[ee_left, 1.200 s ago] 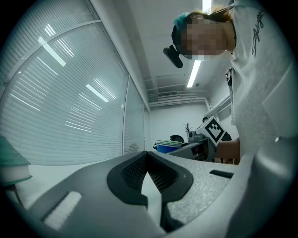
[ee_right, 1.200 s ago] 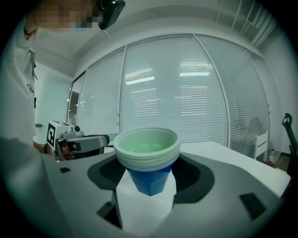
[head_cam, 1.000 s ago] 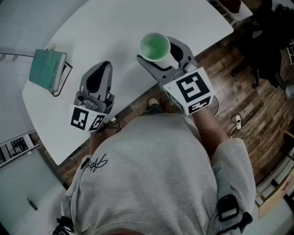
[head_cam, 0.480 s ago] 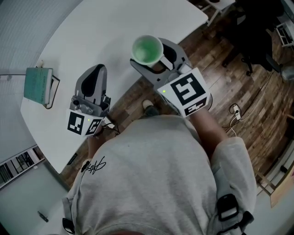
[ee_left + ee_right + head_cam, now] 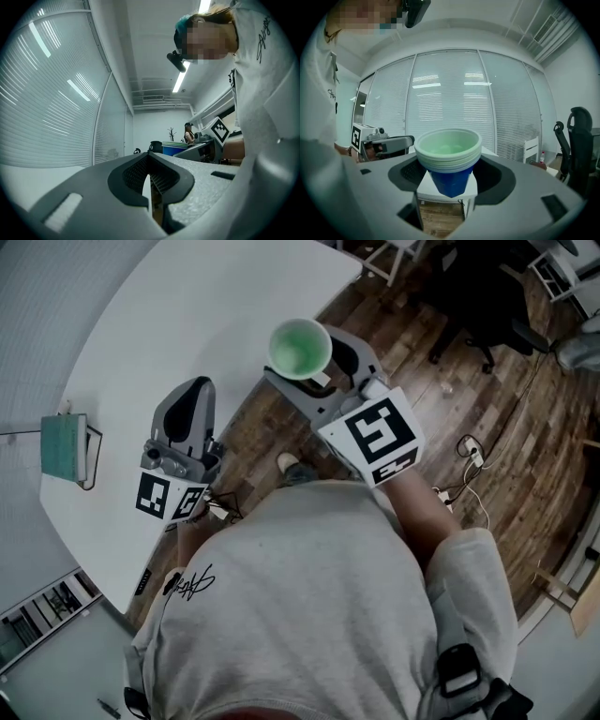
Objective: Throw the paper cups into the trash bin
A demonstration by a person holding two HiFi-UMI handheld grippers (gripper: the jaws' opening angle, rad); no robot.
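Listing by count, with places taken from the white worktop (image 5: 187, 315).

- Hand-held grippers: two.
  - The left hand-held gripper (image 5: 194, 390) hangs over the worktop's near edge. Its jaws are pressed together, with nothing between them.
  - The right hand-held gripper (image 5: 315, 367) is just off the worktop's near edge, over the wooden floor (image 5: 441, 409). Its jaws are clamped on the base of the paper cups.
- Paper cups (image 5: 300, 346): one nested stack, upright, with blue walls and pale green inside. Several rims show in the right gripper view (image 5: 449, 154). The exact number is unclear.
- Marker cubes: two, one per gripper, the left one (image 5: 169, 495) and the right one (image 5: 372, 439). Both carry black-and-white square patterns and no words.
- Book (image 5: 62, 446): one, teal, lying on the worktop near its left edge. No title can be read.
- Office chair (image 5: 487, 306): one, black, on the floor well beyond the worktop's far end.
- Writing: one line of dark script on the person's grey shirt (image 5: 192, 577), too small to read.
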